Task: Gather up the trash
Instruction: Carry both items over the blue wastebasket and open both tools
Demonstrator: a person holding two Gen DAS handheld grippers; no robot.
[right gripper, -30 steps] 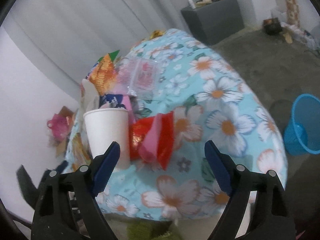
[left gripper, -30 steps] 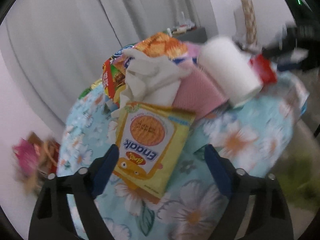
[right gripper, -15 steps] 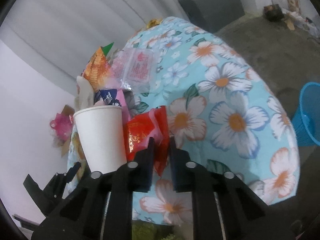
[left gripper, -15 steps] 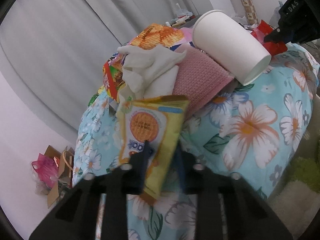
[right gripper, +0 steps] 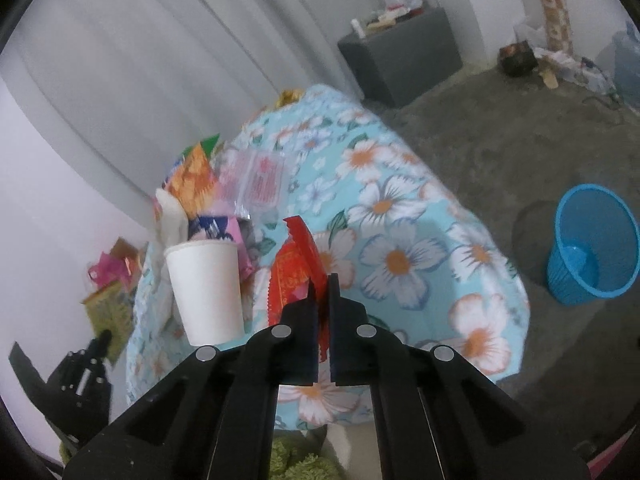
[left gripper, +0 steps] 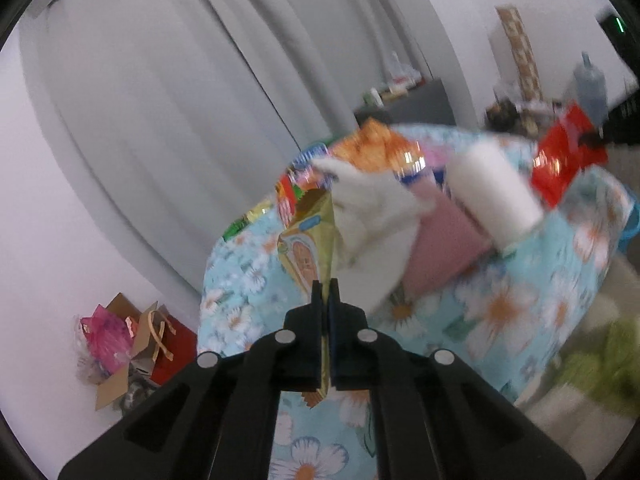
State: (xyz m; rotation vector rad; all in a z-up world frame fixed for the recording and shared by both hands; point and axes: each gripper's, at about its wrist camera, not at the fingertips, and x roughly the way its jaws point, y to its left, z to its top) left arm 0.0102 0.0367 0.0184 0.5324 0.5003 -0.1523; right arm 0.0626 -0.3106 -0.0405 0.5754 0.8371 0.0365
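My left gripper [left gripper: 325, 292] is clenched on the yellow snack packet [left gripper: 310, 240], which stands edge-on between the jaws, its long axis running straight ahead from the tips toward the litter pile on the flowered tablecloth [left gripper: 500, 312]. My right gripper [right gripper: 323, 286] is clenched on the red wrapper [right gripper: 294, 272], likewise upright, its serrated top edge pointing away from me.

Landmark: the blue waste basket [right gripper: 596, 244] on the floor. In the right wrist view it stands beyond the cloth's far corner, to the right of the red wrapper and well apart from it (mouth open and facing up, nothing seen blocking it). In my judgement the right hand is the nearer of the two to the basket; the left works the cloth's opposite side, so its packet has the longer carry.

Not yet collected, on the cloth away from the basket: the white paper cup [right gripper: 206, 288], crumpled tissue [left gripper: 368, 200], pink cloth [left gripper: 440, 248] and orange wrapper [left gripper: 376, 144].
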